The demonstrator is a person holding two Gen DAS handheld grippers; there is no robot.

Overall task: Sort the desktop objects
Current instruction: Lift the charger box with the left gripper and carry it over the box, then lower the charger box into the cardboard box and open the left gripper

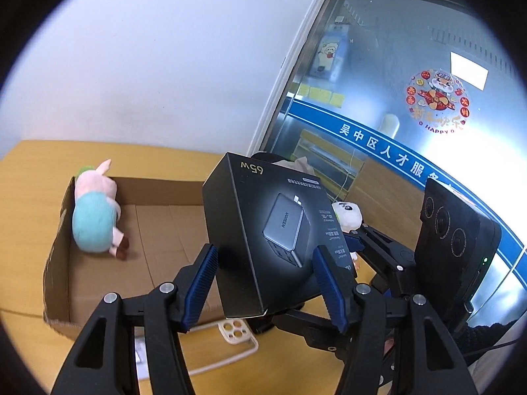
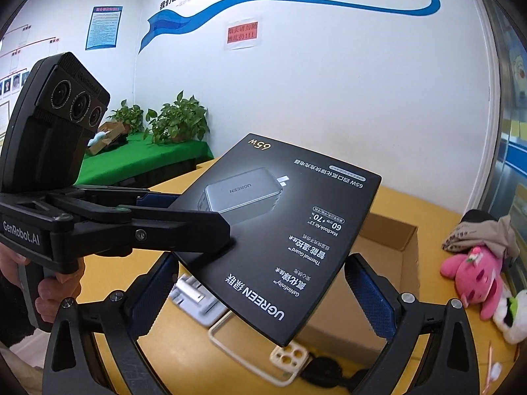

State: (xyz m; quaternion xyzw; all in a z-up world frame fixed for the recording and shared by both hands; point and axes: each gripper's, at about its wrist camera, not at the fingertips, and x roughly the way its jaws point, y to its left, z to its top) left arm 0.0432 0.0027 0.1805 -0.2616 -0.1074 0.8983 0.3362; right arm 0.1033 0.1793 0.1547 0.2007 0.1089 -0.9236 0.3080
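Yellow desk (image 1: 29, 177) below; up front the left gripper (image 1: 265, 283) clamps a black box (image 1: 263, 230), charger pictured on its face, held off the desk. Right gripper (image 2: 260, 299) stands apart around the box's corner, pads clear. Beyond: cardboard tray (image 1: 164, 227), plush pig (image 1: 95, 214) inside.

My left camera looks along my left tongs (image 1: 265, 283), tilted slightly down, close to the black charger box (image 1: 263, 230), facing the wall and a glass partition (image 1: 411, 98). My right camera looks along my right tongs (image 2: 260, 299), facing the white wall. Both views share the box, the cardboard box (image 1: 108, 263) and the yellow worktop (image 1: 33, 171).
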